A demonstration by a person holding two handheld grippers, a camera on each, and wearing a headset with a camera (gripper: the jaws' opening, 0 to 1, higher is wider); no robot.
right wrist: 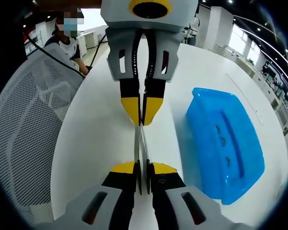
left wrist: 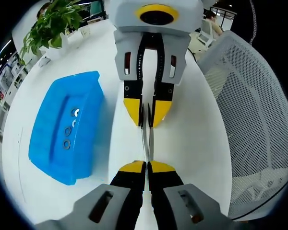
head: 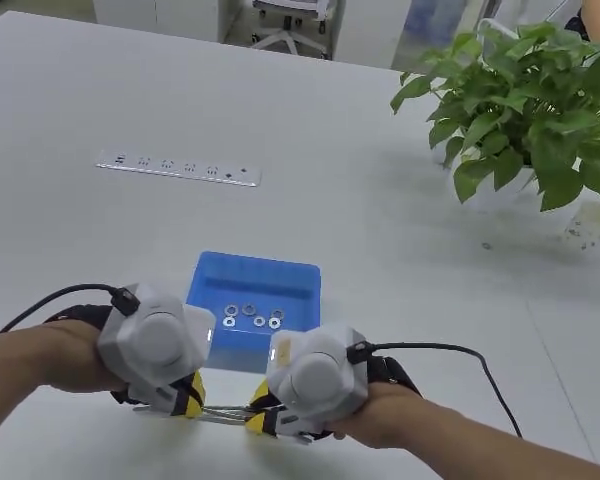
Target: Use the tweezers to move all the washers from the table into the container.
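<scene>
Slim metal tweezers [head: 225,412] span the gap between my two grippers at the table's near edge. My left gripper [head: 193,398] is shut on one end, and the left gripper view shows its jaws [left wrist: 147,167] pressed on the tweezers [left wrist: 147,141]. Facing it, my right gripper [head: 260,412] is shut on the other end [right wrist: 143,168]. Just beyond them stands the blue container [head: 205,275] with several washers [head: 252,316] inside. The container [left wrist: 48,143] lies left of the left gripper's jaws and right of the right gripper's [right wrist: 240,158].
A potted plant [head: 530,110] stands at the far right. A white power strip [head: 177,167] is set into the table beyond the container. A mesh chair [left wrist: 259,120] is behind the table's near edge. An office chair [head: 290,20] stands at the far side.
</scene>
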